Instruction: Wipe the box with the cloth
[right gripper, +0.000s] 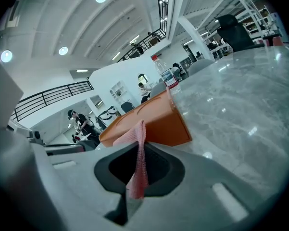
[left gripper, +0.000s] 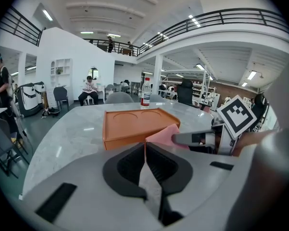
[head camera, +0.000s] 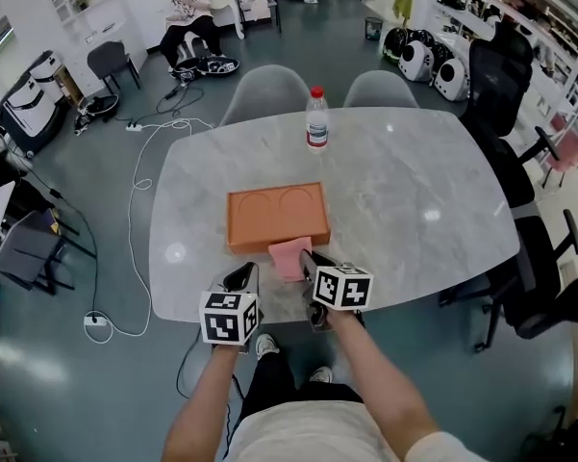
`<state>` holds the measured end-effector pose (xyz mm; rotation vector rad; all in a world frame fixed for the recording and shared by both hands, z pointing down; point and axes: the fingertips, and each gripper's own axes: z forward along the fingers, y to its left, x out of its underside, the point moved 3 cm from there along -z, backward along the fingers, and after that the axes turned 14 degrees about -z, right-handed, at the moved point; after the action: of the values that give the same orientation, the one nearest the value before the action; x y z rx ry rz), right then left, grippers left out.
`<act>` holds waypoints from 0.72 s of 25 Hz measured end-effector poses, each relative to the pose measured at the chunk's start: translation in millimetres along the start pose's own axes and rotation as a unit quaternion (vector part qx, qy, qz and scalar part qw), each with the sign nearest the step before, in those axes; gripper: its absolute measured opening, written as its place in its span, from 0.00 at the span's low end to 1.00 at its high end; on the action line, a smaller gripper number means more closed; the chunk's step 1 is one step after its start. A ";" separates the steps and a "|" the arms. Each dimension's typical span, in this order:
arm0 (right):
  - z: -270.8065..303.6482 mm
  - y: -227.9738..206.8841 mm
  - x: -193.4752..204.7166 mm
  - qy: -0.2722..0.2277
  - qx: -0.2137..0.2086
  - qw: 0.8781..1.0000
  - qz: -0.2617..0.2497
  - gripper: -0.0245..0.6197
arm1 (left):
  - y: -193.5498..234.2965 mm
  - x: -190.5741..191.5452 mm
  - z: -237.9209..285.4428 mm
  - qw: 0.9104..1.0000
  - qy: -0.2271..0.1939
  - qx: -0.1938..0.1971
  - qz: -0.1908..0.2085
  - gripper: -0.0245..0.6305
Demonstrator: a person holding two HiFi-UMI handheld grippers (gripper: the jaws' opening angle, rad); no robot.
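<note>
We are noting the right gripper (right gripper: pixel 139 146) pinching the pink cloth (head camera: pixel 289 257) at the near side of the orange box (head camera: pixel 277 216), apparently readying a wipe. The left gripper (left gripper: pixel 145 154) is hovering alongside, jaws pressed together, empty.

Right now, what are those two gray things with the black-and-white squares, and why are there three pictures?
A person holds a tool in each hand. Each tool is a hand-held gripper with two jaws that pinch, and the squared cubes are part of the tools. One picture comes from a camera on the person's head, looking down at the table. The other two come from a camera riding on each gripper, looking along its jaws. On the table stand an orange box and a bottle. The right hand-held gripper is pinching a pink cloth by the near side of the box. The left hand-held gripper has its jaws together with nothing in them.
</note>
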<state>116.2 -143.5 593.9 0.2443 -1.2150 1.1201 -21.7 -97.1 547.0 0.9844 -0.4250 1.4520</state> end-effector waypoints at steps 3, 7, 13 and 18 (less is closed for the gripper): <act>-8.2 -12.6 -0.3 -0.003 0.009 1.000 0.005 0.06 | -8.9 -0.2 4.8 1.000 0.000 0.006 0.005 0.06; -16.6 -25.4 -3.4 -0.005 0.023 1.000 0.003 0.06 | -15.5 -2.8 8.3 1.000 0.000 0.011 0.008 0.06; -35.8 -49.5 -4.3 -0.004 0.051 0.999 -0.004 0.06 | -25.9 -0.4 11.5 1.000 0.005 0.015 0.011 0.06; -52.0 -53.6 -13.6 -0.002 0.060 0.998 -0.020 0.06 | -37.6 -5.2 10.8 1.000 0.003 0.023 0.012 0.06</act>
<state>191.3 -141.3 583.0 0.3612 -1.1424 1.1592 16.3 -102.5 537.9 1.0152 -0.4021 1.4908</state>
